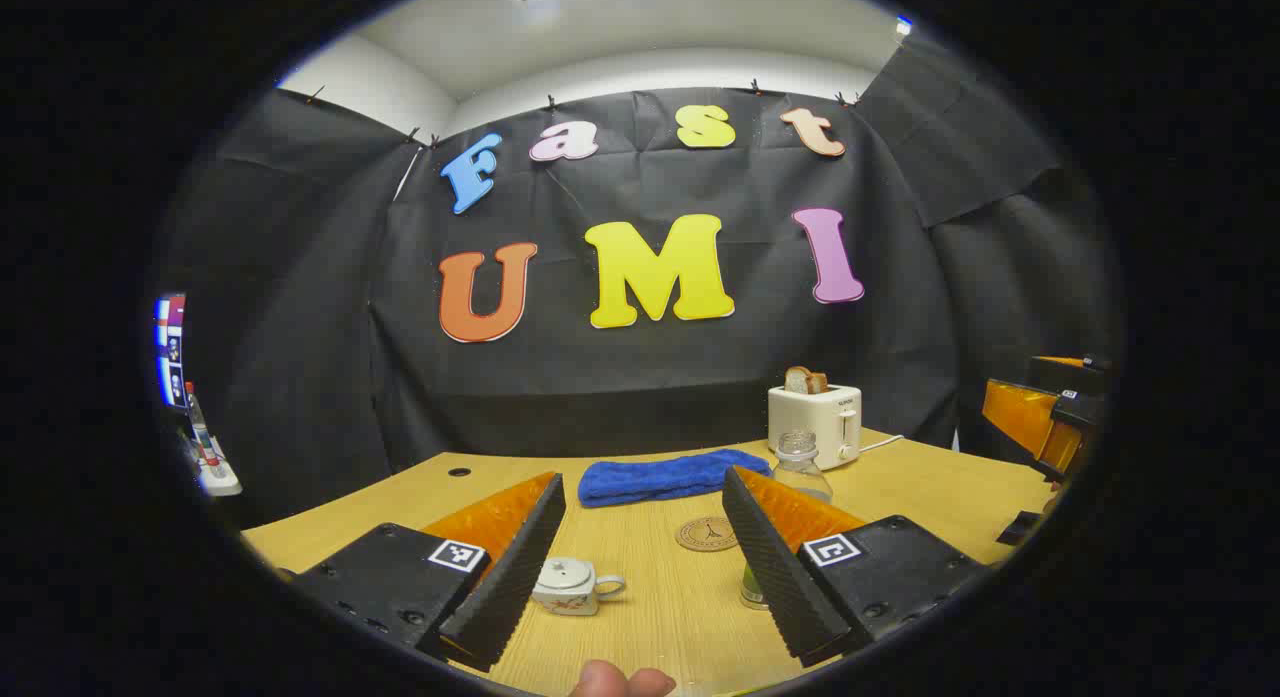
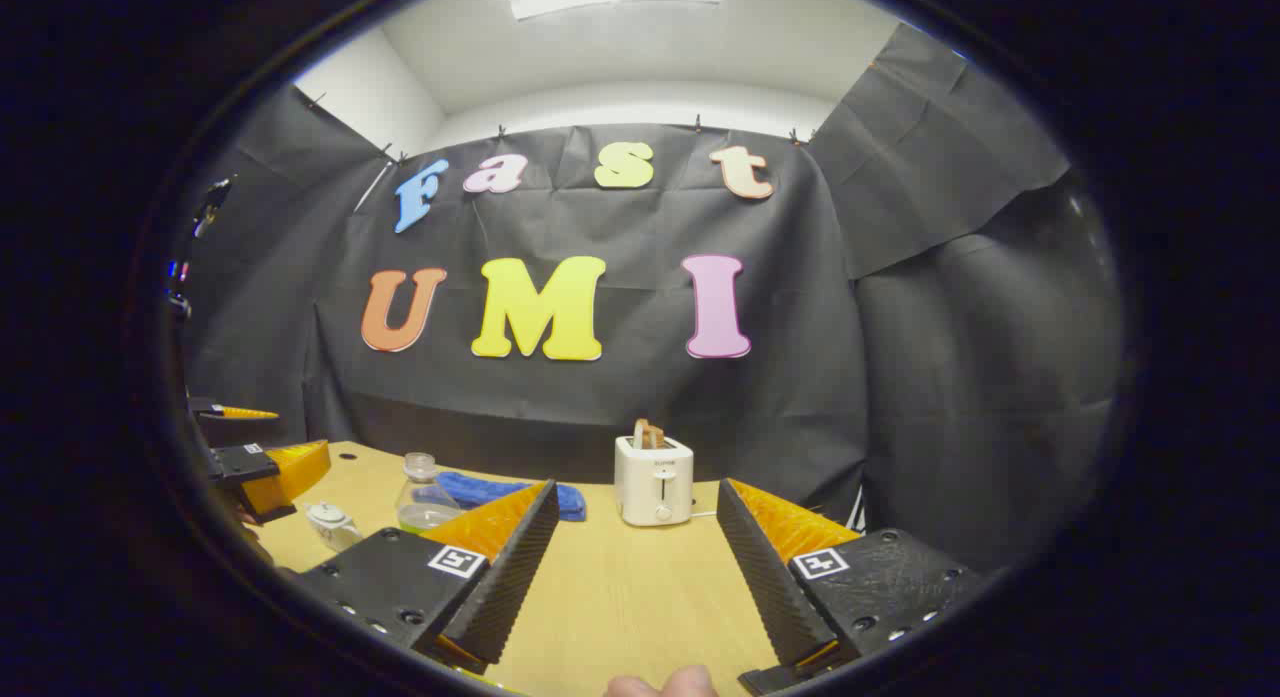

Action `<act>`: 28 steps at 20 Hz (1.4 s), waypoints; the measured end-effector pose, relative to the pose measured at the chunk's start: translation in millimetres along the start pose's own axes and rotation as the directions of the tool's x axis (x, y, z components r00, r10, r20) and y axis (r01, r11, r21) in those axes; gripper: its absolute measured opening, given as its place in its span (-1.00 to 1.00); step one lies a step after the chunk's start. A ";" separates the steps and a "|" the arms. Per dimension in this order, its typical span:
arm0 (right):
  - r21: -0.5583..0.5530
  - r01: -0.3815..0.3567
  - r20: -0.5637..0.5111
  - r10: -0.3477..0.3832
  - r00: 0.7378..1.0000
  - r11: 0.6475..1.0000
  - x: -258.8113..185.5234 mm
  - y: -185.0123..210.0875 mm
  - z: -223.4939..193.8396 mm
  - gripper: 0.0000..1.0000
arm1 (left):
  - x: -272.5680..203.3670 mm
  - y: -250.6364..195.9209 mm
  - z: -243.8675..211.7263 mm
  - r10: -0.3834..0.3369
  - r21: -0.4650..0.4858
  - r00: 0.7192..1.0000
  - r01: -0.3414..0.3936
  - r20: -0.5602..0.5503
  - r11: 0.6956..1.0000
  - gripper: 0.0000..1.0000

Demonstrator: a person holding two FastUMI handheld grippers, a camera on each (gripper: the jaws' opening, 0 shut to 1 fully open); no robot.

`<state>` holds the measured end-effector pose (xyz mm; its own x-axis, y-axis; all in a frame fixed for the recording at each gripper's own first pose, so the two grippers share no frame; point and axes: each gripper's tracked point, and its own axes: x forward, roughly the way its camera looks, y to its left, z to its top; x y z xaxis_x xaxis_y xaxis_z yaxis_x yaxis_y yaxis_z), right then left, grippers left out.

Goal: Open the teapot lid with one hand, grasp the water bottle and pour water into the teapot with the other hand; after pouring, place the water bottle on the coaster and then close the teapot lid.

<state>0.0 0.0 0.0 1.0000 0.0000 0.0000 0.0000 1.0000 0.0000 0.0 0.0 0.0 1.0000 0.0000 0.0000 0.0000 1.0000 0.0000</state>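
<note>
No step of the task appears done. In the left gripper view the left gripper (image 1: 640,567) stands spread wide with nothing between its fingers. The teapot (image 1: 572,585), lid seated, sits on the wooden table (image 1: 930,487) just inside the left finger (image 1: 505,577), below its tip. The coaster (image 1: 706,533) lies bare between the fingers, nearer the right one. The water bottle (image 1: 800,467) stands upright behind the right finger, which covers most of its body; only neck, shoulder and a sliver of the base are visible.

In the right gripper view the right gripper (image 2: 635,567) is likewise spread and empty, with bare table between its fingers and a toaster (image 2: 655,480) beyond. The bottle is well off past its left finger.

Remaining by my judgement: lifting the lid, pouring, setting the bottle on the coaster, closing.

How much the bottle holds cannot be made out. The blue towel (image 1: 665,475) lies beyond the coaster.
</note>
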 end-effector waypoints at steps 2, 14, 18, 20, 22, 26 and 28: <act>-0.012 -0.010 -0.006 0.010 1.000 1.000 0.2 4.3 -1.1 0.93 | -1.6 7.5 5.4 0.018 0.009 1.000 -0.018 0.013 1.000 0.99; -0.012 -0.016 -0.002 0.016 1.000 1.000 -3.6 0.6 2.4 0.93 | -0.2 17.1 5.0 0.037 -0.007 0.999 -0.037 0.021 0.999 0.98; -0.009 -0.018 0.027 0.019 0.999 1.000 -5.6 -0.7 12.2 0.90 | 1.3 22.1 3.1 0.048 -0.015 0.999 -0.048 0.025 0.999 0.98; -0.001 -0.022 0.052 0.022 0.998 1.000 -6.1 -1.4 20.3 0.93 | 4.6 29.1 0.5 0.077 -0.014 0.997 -0.077 0.025 0.997 0.97; -0.009 -0.011 0.053 0.012 0.999 1.000 -9.0 -7.4 21.1 0.93 | 7.7 28.4 -8.1 0.085 -0.012 0.996 -0.085 0.010 0.996 0.98; -0.003 -0.010 0.033 0.011 0.999 1.000 -11.3 -15.3 11.7 0.90 | 10.7 26.5 -11.6 0.084 -0.014 0.996 -0.084 0.004 0.996 0.99; 0.024 -0.017 0.013 0.017 1.000 1.000 -10.7 -19.5 -0.5 0.90 | 12.3 28.6 -13.4 0.079 -0.015 0.997 -0.079 0.008 0.997 0.99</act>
<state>-10.7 -19.5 -0.5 0.9998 0.0166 0.0129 -0.0169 0.9996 0.0244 12.3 28.6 -13.4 0.9968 0.0793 0.0078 -0.0791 0.9968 -0.0147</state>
